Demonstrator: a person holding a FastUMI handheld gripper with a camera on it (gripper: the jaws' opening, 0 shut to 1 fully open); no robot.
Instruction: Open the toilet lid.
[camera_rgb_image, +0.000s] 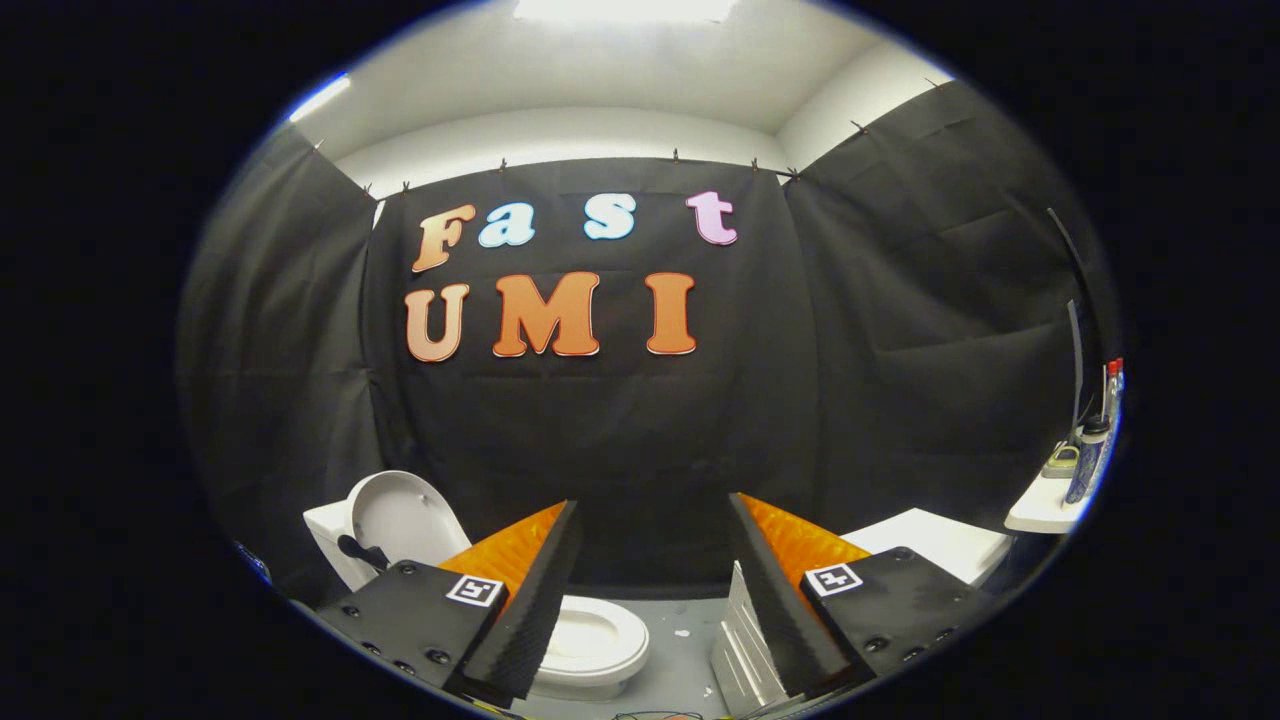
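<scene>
Black cloth walls (640, 430), grey floor (680, 650) (ceiling light (625, 8) on)

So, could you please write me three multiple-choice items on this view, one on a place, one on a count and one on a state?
1. Where is the toilet relative to the gripper?
A. beyond the left finger, low on the floor
B. clamped between the fingers
C. on the white shelf

2. How many bottles stand on the white shelf off to the right?
A. none
B. two
C. five

3. What state is the toilet lid in?
A. shut flat on the seat
B. raised upright against the tank
C. lying on the floor

Answers:
1 A, the bowl shows past the left finger.
2 B, two bottles stand side by side there.
3 B, the lid stands up and the seat lies bare, while the gripper's fingers are spread with nothing between them.
</scene>
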